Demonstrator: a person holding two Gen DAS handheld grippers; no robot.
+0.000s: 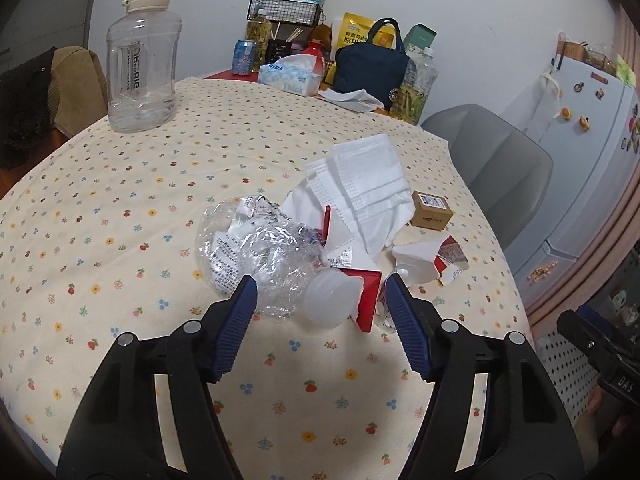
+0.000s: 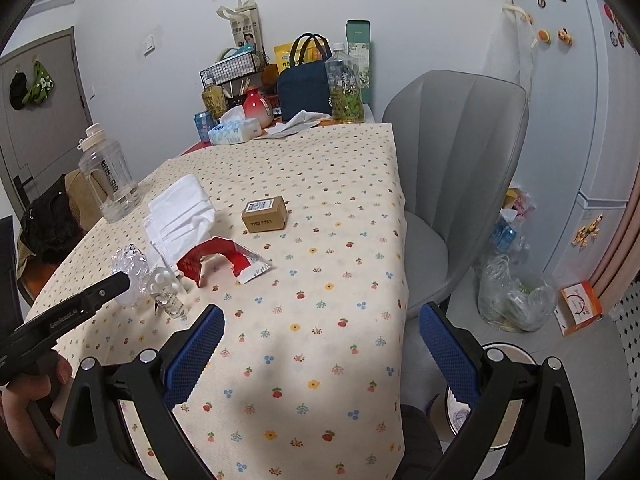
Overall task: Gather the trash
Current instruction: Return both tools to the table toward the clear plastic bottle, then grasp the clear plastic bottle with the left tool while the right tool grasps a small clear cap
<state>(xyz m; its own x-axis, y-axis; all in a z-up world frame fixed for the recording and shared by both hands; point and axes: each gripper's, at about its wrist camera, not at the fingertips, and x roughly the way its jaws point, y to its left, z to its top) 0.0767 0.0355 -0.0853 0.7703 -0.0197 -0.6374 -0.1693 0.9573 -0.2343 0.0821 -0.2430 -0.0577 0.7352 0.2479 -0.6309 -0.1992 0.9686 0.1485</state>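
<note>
Near the table's front edge, the crushed plastic bottle (image 1: 256, 256) is lying among a torn red carton (image 1: 368, 292) and a face mask (image 1: 368, 184). Spread wide and empty, the left gripper (image 1: 320, 312) is framing it; closing could snag the carton too, or squirt the slick bottle away. The right gripper (image 2: 320, 344) is hanging spread over the tablecloth (image 2: 320, 200).

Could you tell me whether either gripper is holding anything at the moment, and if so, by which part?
Nothing is held. The left gripper is open, its fingers on either side of the crushed plastic bottle without closing on it. The right gripper is open over the tablecloth.
</note>
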